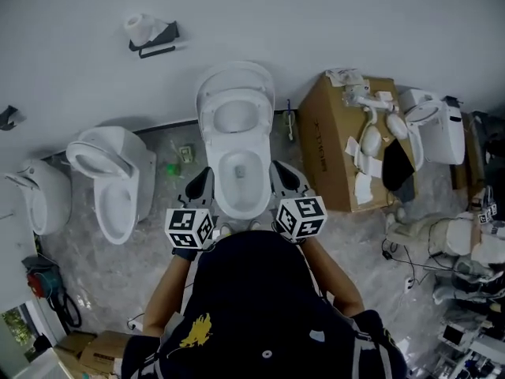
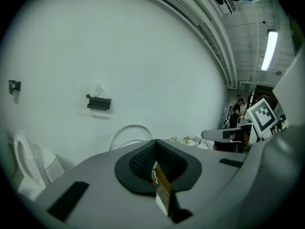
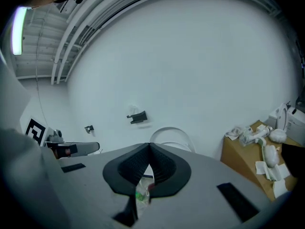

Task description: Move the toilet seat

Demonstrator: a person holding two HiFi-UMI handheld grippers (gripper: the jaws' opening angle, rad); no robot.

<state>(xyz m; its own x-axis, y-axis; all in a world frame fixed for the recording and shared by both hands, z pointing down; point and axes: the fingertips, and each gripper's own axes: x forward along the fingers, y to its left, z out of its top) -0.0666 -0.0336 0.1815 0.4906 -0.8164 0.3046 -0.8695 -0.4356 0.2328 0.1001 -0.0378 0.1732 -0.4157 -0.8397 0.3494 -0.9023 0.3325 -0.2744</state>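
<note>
While left gripper (image 1: 203, 176) and right gripper (image 1: 278, 170) flank bowl (image 1: 241, 208), fingers (image 2: 140, 159) clenched on nothing, seat (image 1: 235, 93) stands raised against wall (image 1: 355, 22). Risk: closed fingers only nudge seat, it slips, slams onto bowl.

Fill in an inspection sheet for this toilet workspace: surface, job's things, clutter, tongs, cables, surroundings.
Surface: grey marbled floor, with a plain white wall behind.
Job's things: middle toilet; its seat appears raised against the wall.
Clutter: cardboard box with white parts on top; small green item on the floor; red tool at lower left.
Tongs: left tongs and right tongs are both shut and empty, one on each side of the bowl.
Cables: loose cables on the floor at right.
Surroundings: two more toilets at left; roll holder on the wall.
</note>
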